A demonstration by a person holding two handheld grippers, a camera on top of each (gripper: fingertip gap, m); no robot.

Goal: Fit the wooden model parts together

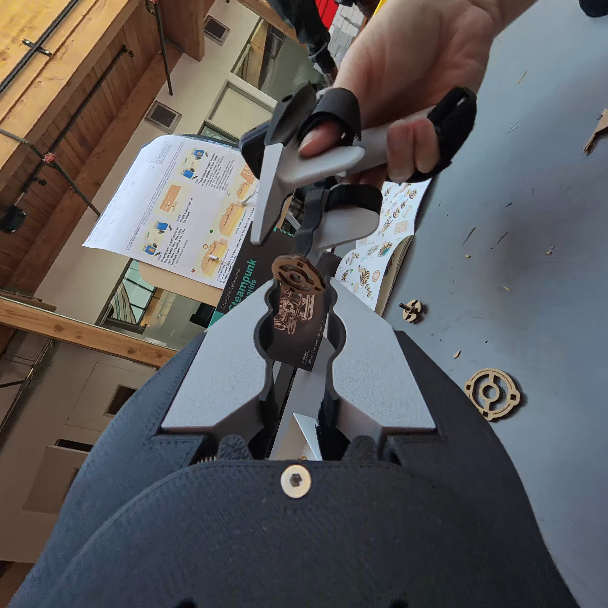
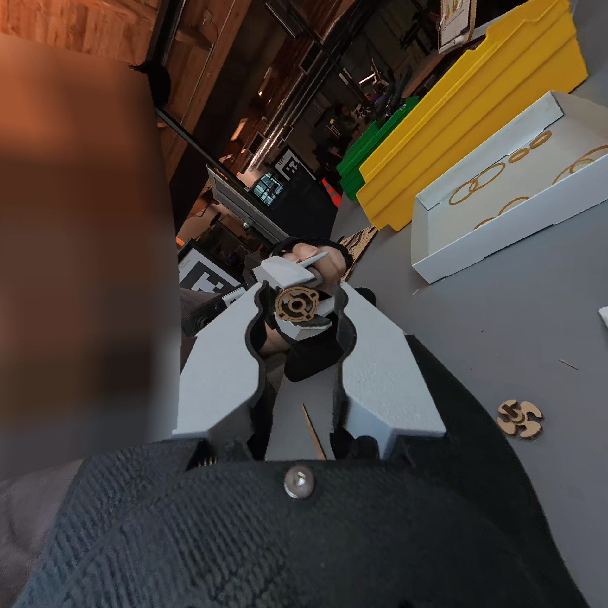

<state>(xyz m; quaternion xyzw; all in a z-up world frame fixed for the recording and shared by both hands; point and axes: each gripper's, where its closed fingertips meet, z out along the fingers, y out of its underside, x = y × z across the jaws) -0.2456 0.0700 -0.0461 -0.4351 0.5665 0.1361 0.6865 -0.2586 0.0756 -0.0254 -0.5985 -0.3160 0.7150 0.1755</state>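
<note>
My left gripper [image 1: 301,283] is shut on a round wooden disc [image 1: 297,274] with cut-outs, gripped by its edges and held above the grey table [image 1: 533,263]. In the right wrist view the disc [image 2: 296,306] faces the camera, between the left gripper's fingers [image 2: 289,268]. My right gripper [image 2: 301,287] is open, its tips on either side of the disc with gaps showing. In the left wrist view the right gripper [image 1: 289,242] hangs from a hand just beyond the disc.
A second wooden ring disc [image 1: 492,393] and a small wheel with a pin [image 1: 412,311] lie on the table. There is also a propeller-shaped part [image 2: 519,422], a thin stick [image 2: 314,431], a white tray of rubber bands [image 2: 487,237], yellow bins [image 2: 460,131], an instruction sheet [image 1: 177,204] and an open booklet [image 1: 391,237]. The grippers are tip to tip, or close to it.
</note>
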